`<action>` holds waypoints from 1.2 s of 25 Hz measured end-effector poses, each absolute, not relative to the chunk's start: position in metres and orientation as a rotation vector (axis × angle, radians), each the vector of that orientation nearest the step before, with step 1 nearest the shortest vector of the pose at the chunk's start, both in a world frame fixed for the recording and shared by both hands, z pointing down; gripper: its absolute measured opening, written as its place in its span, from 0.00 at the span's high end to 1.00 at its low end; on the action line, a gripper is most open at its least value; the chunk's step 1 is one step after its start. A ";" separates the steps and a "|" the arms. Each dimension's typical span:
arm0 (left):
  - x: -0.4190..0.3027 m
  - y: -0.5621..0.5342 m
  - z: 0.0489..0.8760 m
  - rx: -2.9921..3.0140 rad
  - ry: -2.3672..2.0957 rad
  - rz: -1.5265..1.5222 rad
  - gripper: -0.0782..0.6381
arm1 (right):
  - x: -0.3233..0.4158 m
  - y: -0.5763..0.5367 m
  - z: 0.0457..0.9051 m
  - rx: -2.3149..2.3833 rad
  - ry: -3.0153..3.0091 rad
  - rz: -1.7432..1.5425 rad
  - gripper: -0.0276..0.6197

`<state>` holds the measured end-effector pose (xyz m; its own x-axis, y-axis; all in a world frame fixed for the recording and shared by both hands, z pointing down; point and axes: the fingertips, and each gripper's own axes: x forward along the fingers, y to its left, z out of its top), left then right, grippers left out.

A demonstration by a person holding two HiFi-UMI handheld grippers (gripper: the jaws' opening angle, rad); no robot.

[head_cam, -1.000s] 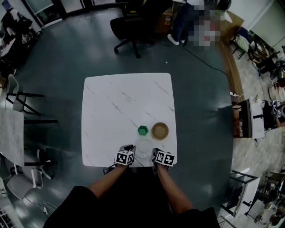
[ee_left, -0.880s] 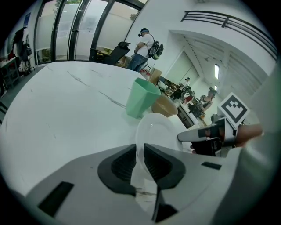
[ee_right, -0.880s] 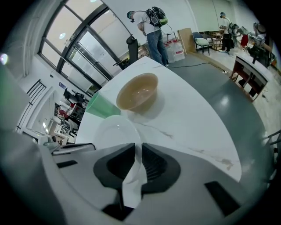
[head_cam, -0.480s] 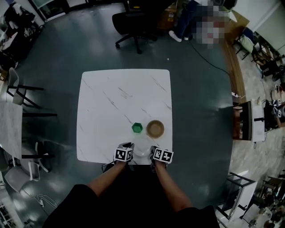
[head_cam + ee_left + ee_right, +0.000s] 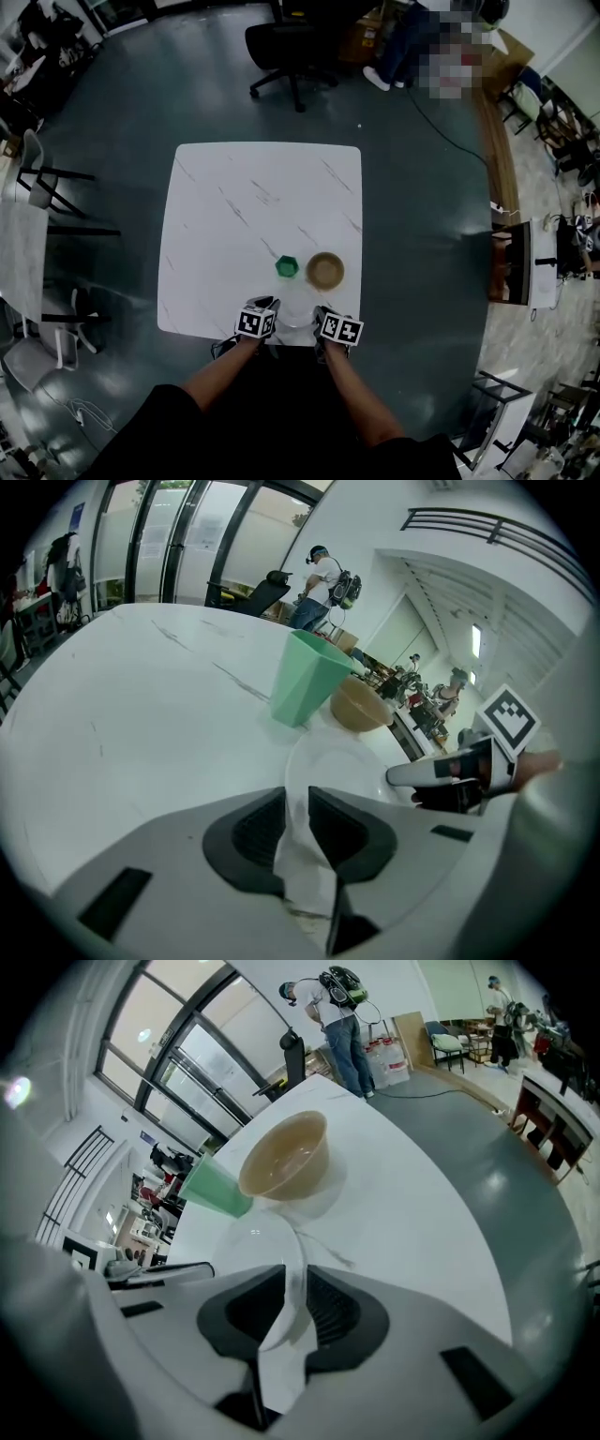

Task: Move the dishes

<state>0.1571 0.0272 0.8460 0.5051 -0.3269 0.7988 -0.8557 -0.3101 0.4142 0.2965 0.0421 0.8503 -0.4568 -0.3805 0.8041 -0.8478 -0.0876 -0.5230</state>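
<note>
**A:** Where's the plate right now?

**B:** White plate (image 5: 298, 311) is at the near edge of the marble table (image 5: 234, 206), right in front of the person. It sits between the two tools.

**A:** Gripped?

**B:** Yes, both sides. Left gripper (image 5: 297, 803) has its jaws pinching the plate's left rim, and the rim runs straight up the gap between the dark pads. Right gripper (image 5: 294, 1279) does the same on the opposite rim. Its gap is narrow and the white edge fills it.

**A:** So neither is spread wide?

**B:** No. Both are nearly together with only the rim's thickness between the pads. Both tools point steeply down, with the marker cubes on top.

**A:** Is the plate lifted or resting?

**B:** Can't tell. From above it looks level with the tabletop, and the far rim looks close to the surface in both gripper views.

**A:** What's around it?

**B:** Green cup (image 5: 287, 267) is upright just beyond the plate's far rim, toward the left. Tan bowl (image 5: 324, 270) is just beside the cup on its right, also just past the plate. Whether the cup and bowl touch I can't say. The rest of the table surface stretches away behind them.

**A:** Anything off the table?

**B:** A black office chair (image 5: 286, 42) on the dark floor beyond the far edge, well apart from everything. The person's forearms come in from the near side, one to each tool.
</note>
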 end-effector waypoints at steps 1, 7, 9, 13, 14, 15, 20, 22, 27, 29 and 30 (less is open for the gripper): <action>0.156 0.028 0.846 1.869 -0.987 0.758 0.79 | 0.297 0.042 0.848 1.336 -1.796 1.550 0.82; 0.148 0.028 0.842 1.878 -1.023 0.716 0.77 | 0.304 0.041 0.826 1.364 -1.866 1.444 0.80; 0.145 0.027 0.828 1.904 -1.031 0.675 0.77 | 0.303 0.042 0.811 1.383 -1.900 1.408 0.80; 0.142 0.034 0.784 1.991 -1.011 0.558 0.77 | 0.290 0.050 0.767 1.472 -1.980 1.358 0.80; 0.140 0.037 0.771 2.015 -1.002 0.536 0.77 | 0.285 0.052 0.755 1.507 -1.997 1.331 0.80; 0.136 0.041 0.758 2.041 -0.995 0.517 0.77 | 0.279 0.055 0.743 1.542 -2.009 1.302 0.80; 0.113 0.061 0.678 2.248 -0.998 0.367 0.79 | 0.227 0.080 0.694 1.638 -2.076 1.215 0.83; 0.106 0.073 0.646 2.308 -0.976 0.290 0.84 | 0.204 0.093 0.671 1.657 -2.119 1.146 0.88; 0.085 0.109 0.577 2.426 -0.899 0.205 0.87 | 0.165 0.122 0.599 1.773 -2.189 0.959 0.92; 0.079 0.121 0.558 2.474 -0.876 0.201 0.87 | 0.154 0.133 0.573 1.812 -2.205 0.877 0.93; 0.077 0.125 0.551 2.492 -0.865 0.192 0.87 | 0.149 0.137 0.561 1.827 -2.213 0.827 0.93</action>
<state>0.0771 0.1253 0.5512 0.7891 -0.5442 0.2848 -0.6136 -0.6780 0.4048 0.1487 0.1371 0.5609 -0.2436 -0.8585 0.4512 -0.9440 0.1033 -0.3133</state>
